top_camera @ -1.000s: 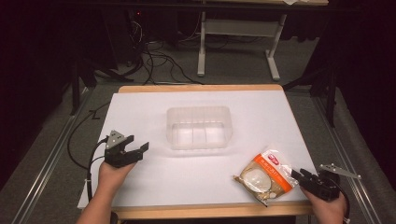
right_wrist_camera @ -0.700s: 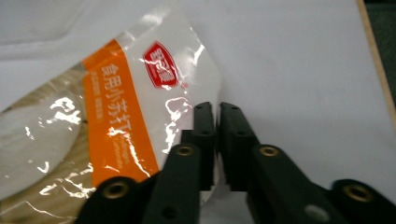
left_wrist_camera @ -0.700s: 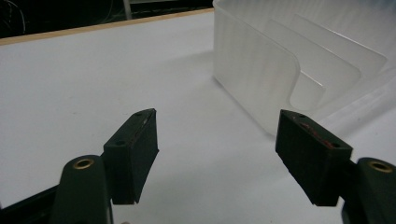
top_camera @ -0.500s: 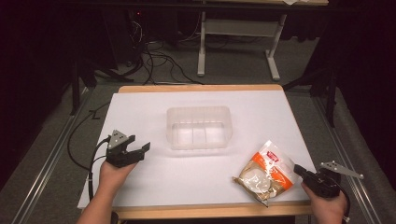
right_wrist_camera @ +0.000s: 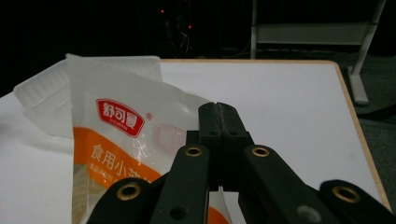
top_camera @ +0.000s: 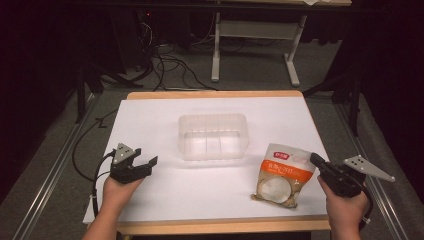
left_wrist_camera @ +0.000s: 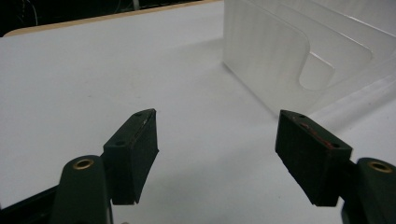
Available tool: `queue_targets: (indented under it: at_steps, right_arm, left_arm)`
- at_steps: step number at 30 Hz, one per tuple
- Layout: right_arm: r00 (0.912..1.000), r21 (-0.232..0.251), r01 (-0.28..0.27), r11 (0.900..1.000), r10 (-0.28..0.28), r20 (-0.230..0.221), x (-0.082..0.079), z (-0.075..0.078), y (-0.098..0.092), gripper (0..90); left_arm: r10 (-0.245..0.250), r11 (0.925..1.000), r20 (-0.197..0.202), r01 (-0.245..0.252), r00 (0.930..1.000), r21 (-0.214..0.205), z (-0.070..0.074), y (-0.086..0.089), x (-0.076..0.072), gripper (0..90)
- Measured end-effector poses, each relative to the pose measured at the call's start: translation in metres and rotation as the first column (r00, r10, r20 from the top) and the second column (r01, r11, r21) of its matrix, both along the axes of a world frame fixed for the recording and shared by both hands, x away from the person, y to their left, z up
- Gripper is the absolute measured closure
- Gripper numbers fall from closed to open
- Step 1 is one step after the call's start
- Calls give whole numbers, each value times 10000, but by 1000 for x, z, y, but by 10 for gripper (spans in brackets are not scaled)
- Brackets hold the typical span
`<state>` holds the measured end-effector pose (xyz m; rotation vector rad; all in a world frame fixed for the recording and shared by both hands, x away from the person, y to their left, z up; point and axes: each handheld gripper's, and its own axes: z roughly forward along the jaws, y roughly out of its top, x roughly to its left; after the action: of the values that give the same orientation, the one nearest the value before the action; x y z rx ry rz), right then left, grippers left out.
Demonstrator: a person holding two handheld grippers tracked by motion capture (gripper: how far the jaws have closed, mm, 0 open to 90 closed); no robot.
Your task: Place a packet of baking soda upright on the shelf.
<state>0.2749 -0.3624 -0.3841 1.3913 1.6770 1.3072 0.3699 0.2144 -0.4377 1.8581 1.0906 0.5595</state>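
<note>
A snack bag (top_camera: pixel 281 175) with an orange label and a red logo stands tilted at the table's front right, its top edge raised and its bottom still near the table. My right gripper (top_camera: pixel 315 160) is shut on the bag's upper right edge. In the right gripper view the black jaws (right_wrist_camera: pixel 222 122) meet tightly beside the bag (right_wrist_camera: pixel 116 140). My left gripper (top_camera: pixel 144 167) rests open at the front left, nothing between its fingers (left_wrist_camera: pixel 133 144). A clear plastic container (top_camera: pixel 213 136) sits empty at mid table, to the right of the left gripper.
The white table top (top_camera: pixel 165 112) has a wooden rim. In the left gripper view the container's wall (left_wrist_camera: pixel 280 60) stands close on the right. Cables and a metal stand's legs (top_camera: pixel 252 45) lie on the floor beyond the far edge.
The right gripper's jaws have closed on the bag's edge and risen, tipping the bag up from lying flat. The left gripper has stayed put and open.
</note>
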Motion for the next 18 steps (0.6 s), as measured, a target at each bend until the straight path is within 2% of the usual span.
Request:
queue_targets:
  at_steps: [6, 14, 18]
  right_arm:
    - [9982, -164, 214, 9996, -204, 556, 12, 16, 1, 900]
    - [9916, -299, 560, 9980, -521, 1185, 25, 46, 10, 900]
    - [9902, -331, 548, 9979, -500, 1306, 26, 49, 19, 900]
  left_arm:
    - [52, 10000, 108, -52, 9999, -30, 0, 3, -3, 302]
    - [-10, 10000, 155, 10, 9999, 10, 0, 2, -3, 302]
    - [-53, 10000, 184, 53, 9998, 22, 1, 3, -4, 301]
